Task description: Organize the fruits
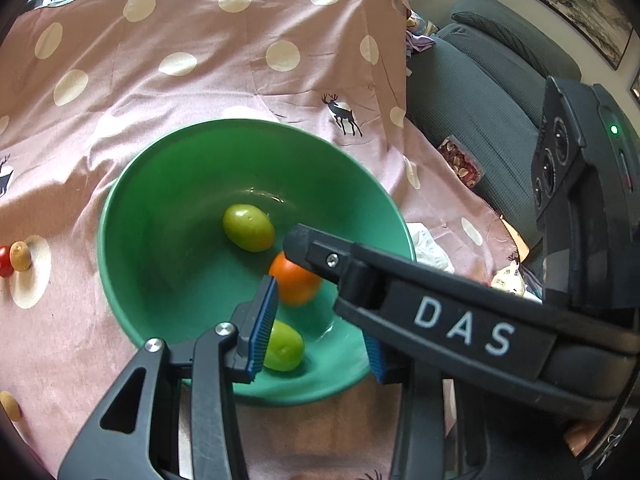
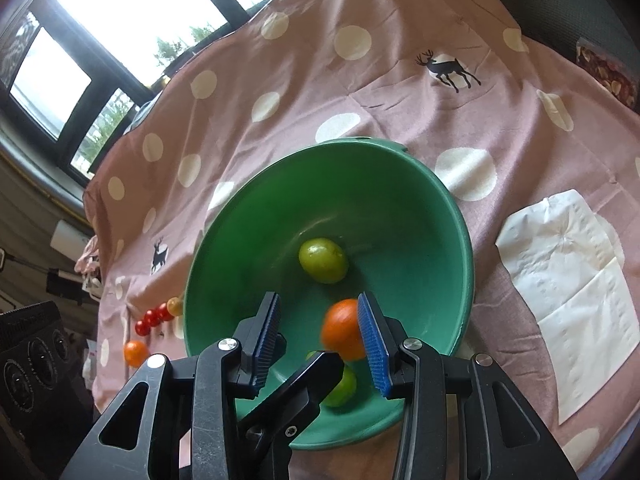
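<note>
A green bowl (image 1: 168, 208) sits on the pink dotted cloth and holds two green fruits (image 1: 248, 227) (image 1: 283, 346) and an orange fruit (image 1: 294, 280), which looks blurred. My left gripper (image 1: 316, 336) is open over the bowl's near side, with nothing between its blue pads. The right gripper's body (image 1: 440, 312) crosses over it. In the right wrist view the bowl (image 2: 400, 216) shows the same fruits (image 2: 323, 260) (image 2: 343, 330). My right gripper (image 2: 320, 344) is open above the bowl; the orange fruit lies free beside its right pad (image 2: 372, 344).
Loose fruits lie on the cloth left of the bowl: red cherry tomatoes (image 2: 152, 318), a yellow one (image 2: 174, 305), an orange one (image 2: 135, 352). A white napkin (image 2: 568, 292) lies to the right. A grey chair (image 1: 480, 92) stands beyond the table edge.
</note>
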